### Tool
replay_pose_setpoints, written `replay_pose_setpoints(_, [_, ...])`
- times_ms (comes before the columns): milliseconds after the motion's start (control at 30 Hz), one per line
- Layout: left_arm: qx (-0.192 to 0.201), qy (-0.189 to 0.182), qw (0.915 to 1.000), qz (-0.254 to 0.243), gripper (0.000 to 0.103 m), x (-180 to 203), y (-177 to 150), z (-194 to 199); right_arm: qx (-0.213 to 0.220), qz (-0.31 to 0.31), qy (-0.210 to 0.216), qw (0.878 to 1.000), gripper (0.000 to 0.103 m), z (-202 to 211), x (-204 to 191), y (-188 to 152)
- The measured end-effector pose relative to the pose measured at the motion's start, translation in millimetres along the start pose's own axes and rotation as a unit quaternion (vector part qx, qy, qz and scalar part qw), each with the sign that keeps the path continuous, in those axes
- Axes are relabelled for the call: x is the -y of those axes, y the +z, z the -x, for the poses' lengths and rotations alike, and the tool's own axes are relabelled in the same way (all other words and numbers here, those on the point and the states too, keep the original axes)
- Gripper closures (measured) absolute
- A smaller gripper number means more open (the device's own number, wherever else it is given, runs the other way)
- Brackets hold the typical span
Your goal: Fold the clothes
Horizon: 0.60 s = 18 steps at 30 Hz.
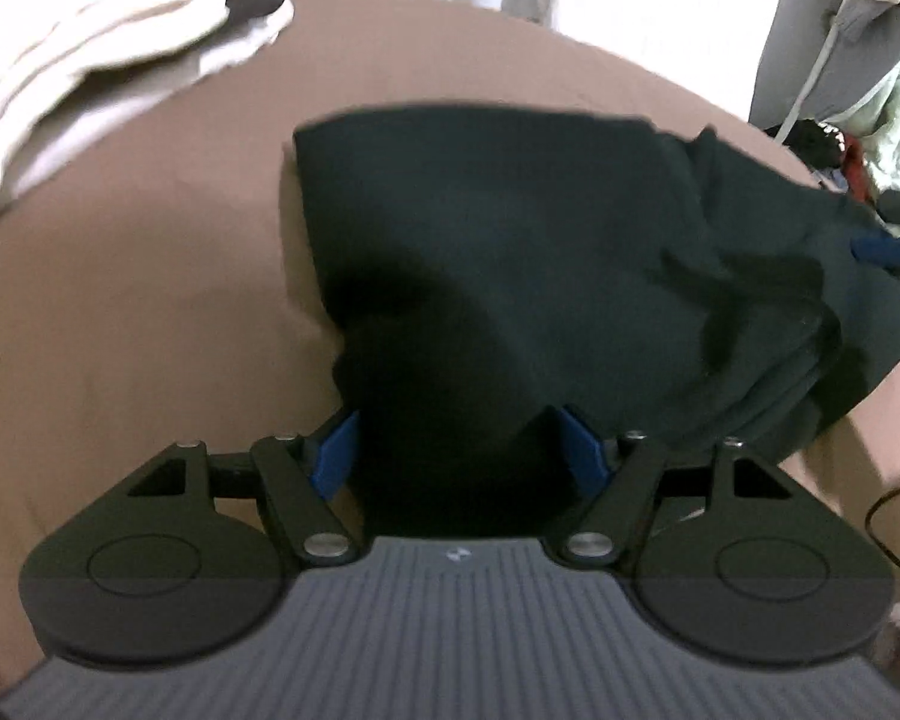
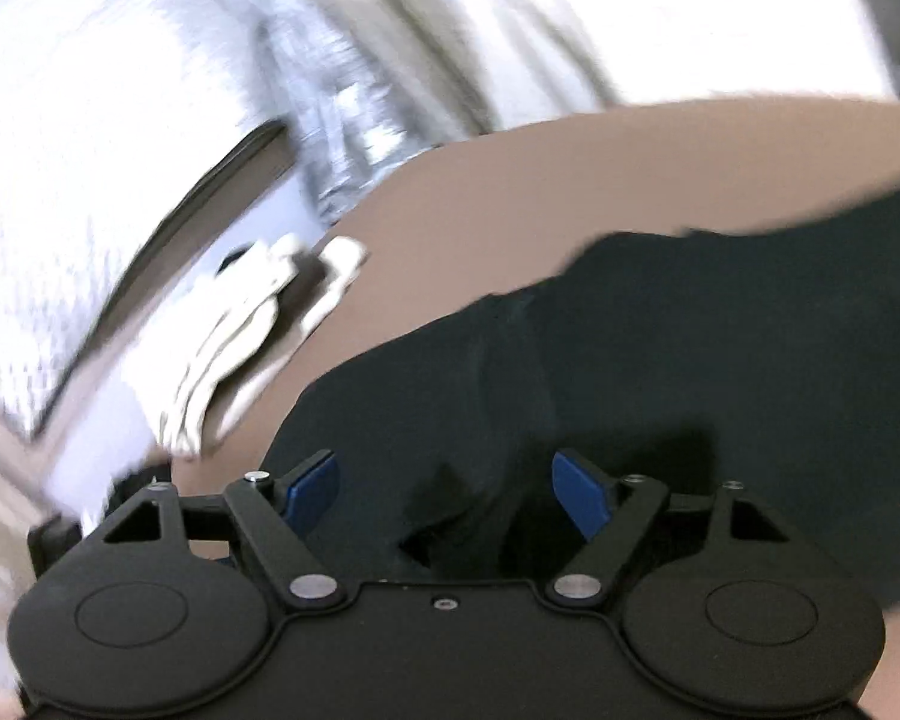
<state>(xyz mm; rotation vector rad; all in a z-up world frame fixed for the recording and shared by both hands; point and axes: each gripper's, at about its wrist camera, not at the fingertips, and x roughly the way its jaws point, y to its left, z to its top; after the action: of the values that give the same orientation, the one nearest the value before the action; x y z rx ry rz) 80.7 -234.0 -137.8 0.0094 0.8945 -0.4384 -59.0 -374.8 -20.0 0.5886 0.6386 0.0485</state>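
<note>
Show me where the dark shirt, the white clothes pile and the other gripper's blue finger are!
dark garment (image 1: 510, 252): left wrist view, flat middle.
white clothes pile (image 1: 90, 48): left wrist view, top fold.
right gripper (image 1: 888, 249): left wrist view, blue pad.

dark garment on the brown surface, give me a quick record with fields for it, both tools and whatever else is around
garment: dark garment, partly folded, rumpled on its right side
surface: brown cover
left tool: left tool, pads apart, dark cloth between them; grip cannot be told
right tool: right tool, pads apart over the cloth
other clothes: white folded pile, far left, apart from the garment
image quality: right wrist view is motion-blurred
</note>
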Motion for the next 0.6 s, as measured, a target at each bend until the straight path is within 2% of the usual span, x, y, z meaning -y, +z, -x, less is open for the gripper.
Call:
replay_pose_setpoints(67, [-0.003,0.004,1.0000,-0.002,0.031,1.7,-6.4,-3.4,-0.015,0.045,-0.013,0.999,0.037,-29.6,-14.7,-7.8])
replay_pose_setpoints(100, [-0.004,0.006,1.0000,-0.004,0.031,2.6,-9.6,-5.1,-0.032,0.090,-0.024,0.995,0.041,-46.3,-23.1,-14.3])
replay_pose_setpoints(133, [-0.006,0.008,0.9999,-0.005,0.031,3.4,-12.8,-6.8,-0.051,0.143,-0.036,0.988,0.046,-61.7,-31.7,-21.1])
replay_pose_setpoints(200, [-0.014,0.007,0.9999,0.003,0.031,2.9,-11.1,-7.8,-0.093,0.234,-0.077,0.965,0.046,-85.4,-44.3,-43.2])
replay_pose_setpoints(233, [-0.018,0.005,0.9998,0.010,0.031,2.1,-8.2,-6.7,-0.105,0.249,-0.092,0.958,0.046,-87.6,-47.3,-50.4])
replay_pose_setpoints(333, [-0.010,0.008,0.9999,0.007,0.031,8.2,-1.7,7.4,-0.134,0.237,-0.099,0.957,0.046,-75.2,-48.5,-55.3])
replay_pose_setpoints(433, [-0.011,0.068,0.9961,-0.055,0.031,39.4,21.8,10.5,-0.165,0.218,-0.094,0.957,0.046,-68.2,-42.1,-54.9])
replay_pose_setpoints(500, [0.023,0.058,0.9937,-0.093,0.031,59.8,32.2,13.9,-0.175,0.209,-0.092,0.958,0.045,-57.0,-36.6,-53.2])
replay_pose_setpoints(600, [0.004,0.014,0.9964,-0.084,0.031,76.8,43.2,0.7,-0.152,0.180,-0.110,0.965,0.042,-26.2,-32.0,-38.1])
